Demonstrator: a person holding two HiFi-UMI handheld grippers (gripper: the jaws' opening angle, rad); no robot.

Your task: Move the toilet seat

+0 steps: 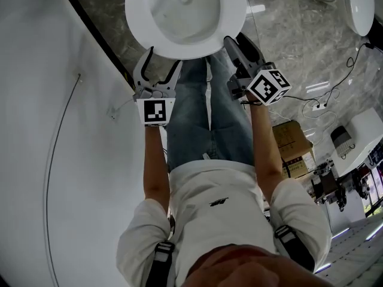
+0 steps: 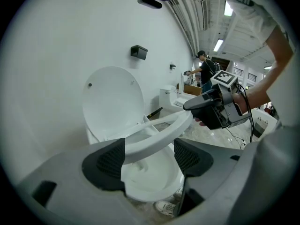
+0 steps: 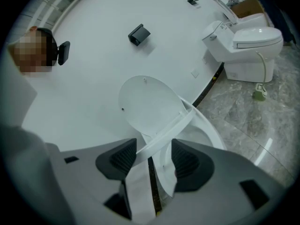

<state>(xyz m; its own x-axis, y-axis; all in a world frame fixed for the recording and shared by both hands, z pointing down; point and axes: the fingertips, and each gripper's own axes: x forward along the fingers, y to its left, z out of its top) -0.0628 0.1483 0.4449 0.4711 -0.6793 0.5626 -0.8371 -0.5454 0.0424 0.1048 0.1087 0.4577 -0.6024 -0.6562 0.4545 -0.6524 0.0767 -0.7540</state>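
Toilet seat [image 2: 164, 130] — gripped by right hand-held gripper [image 3: 153, 154], loose within left hand-held gripper [image 2: 149, 149].

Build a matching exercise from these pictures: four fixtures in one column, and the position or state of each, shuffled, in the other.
Column one
1. toilet seat
2. toilet lid
3. second toilet
4. black wall fixture

Column two
A. fixed on the wall, higher than the open lid
B. fully up, leaning back at the wall
C. closed, farther along the wall
D. half raised, tilted

Pairs: 1-D, 2-B, 3-C, 4-A
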